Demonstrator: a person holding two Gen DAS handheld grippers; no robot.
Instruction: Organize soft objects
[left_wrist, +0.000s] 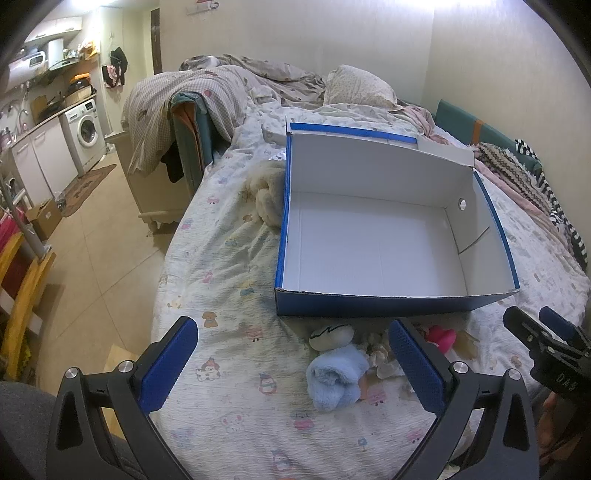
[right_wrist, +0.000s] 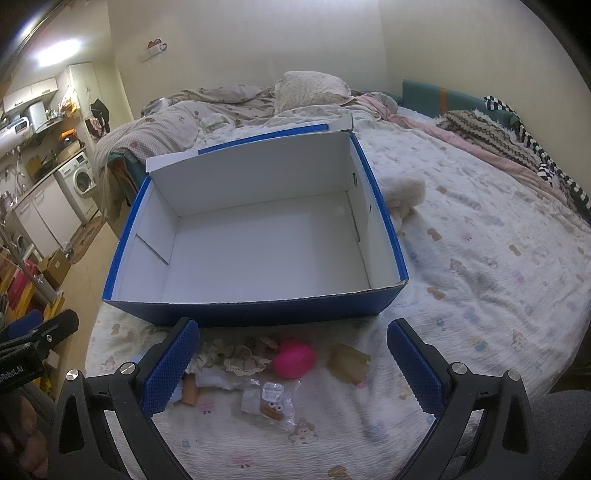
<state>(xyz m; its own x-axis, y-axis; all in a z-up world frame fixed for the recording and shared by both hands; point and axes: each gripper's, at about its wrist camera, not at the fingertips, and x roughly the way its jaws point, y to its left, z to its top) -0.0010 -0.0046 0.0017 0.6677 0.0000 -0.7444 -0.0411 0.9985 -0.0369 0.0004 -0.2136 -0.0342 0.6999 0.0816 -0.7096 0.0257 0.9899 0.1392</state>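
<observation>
While both grippers, left (left_wrist: 293, 363) and right (right_wrist: 291, 363), hang wide open w/ nothing held, the blue shoebox (right_wrist: 258, 312) sits empty; soft toys lie just in front. Risk: snagging bedsheet (left_wrist: 229, 266) w/ the blue plush (left_wrist: 338, 376).

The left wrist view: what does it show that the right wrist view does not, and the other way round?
Only the left wrist view shows the light blue fluffy cloth whole, the white pouch with a dark zigzag behind it, and the right gripper at its edge.

Only the right wrist view shows the clear packet with a small toy and the tan paper piece, with the left gripper at its edge.

Both show the empty blue box, the pink toy and the bed sheet.
</observation>
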